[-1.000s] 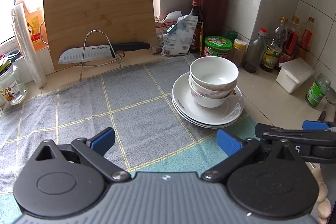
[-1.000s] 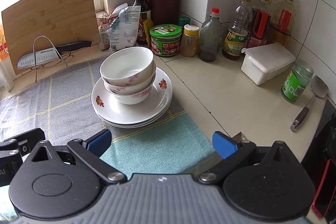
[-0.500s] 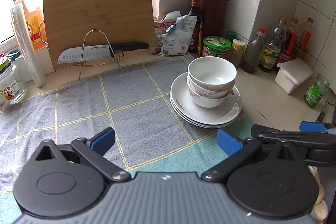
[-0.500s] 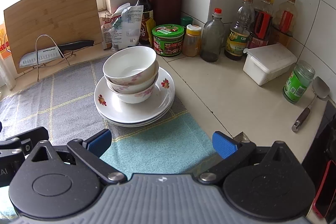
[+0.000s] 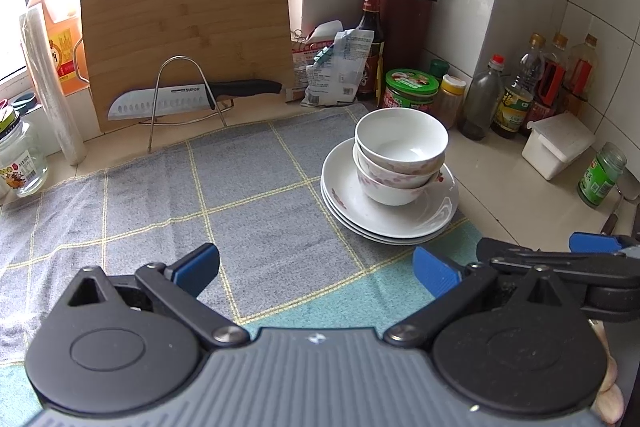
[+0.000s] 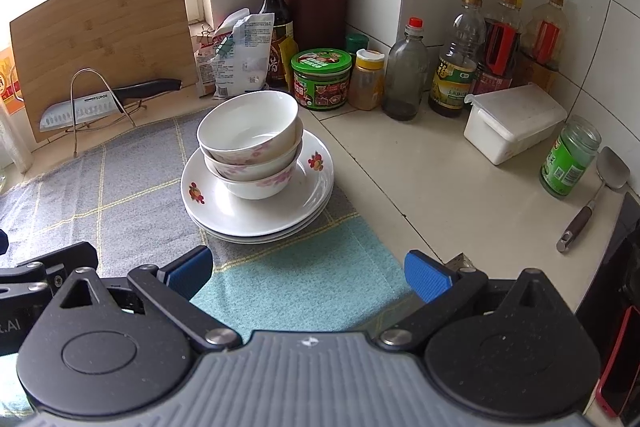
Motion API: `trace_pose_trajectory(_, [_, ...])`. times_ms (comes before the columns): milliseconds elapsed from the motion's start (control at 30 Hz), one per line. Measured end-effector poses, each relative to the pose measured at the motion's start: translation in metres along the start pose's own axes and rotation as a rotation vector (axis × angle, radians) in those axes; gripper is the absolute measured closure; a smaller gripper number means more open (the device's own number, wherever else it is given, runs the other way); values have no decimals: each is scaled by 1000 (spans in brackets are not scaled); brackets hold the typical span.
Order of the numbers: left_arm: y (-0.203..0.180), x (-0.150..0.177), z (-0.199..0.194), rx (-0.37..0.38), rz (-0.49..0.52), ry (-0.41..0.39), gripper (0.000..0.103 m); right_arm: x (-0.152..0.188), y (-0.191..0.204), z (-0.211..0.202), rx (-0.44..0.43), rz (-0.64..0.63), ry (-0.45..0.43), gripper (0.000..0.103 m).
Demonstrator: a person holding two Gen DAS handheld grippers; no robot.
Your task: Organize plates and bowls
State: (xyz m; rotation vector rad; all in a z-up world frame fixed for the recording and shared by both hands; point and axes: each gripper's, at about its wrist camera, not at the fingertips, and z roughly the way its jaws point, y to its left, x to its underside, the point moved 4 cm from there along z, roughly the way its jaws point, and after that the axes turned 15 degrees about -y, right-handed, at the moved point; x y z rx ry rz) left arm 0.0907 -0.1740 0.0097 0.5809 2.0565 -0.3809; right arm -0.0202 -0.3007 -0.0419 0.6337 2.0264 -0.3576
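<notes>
Both grippers have eased slightly back from the stack; the dishes stayed put.
Bowls sit nested on the plates at the towel's right edge, likely gathered for compact storage, ahead of the left gripper and right gripper, both spread and empty.
</notes>
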Motion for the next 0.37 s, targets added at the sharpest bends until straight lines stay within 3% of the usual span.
trace_pose_trajectory(367, [-1,0,2,-5,-2,3,1,-2,-2,-1,-2,0,-2,0])
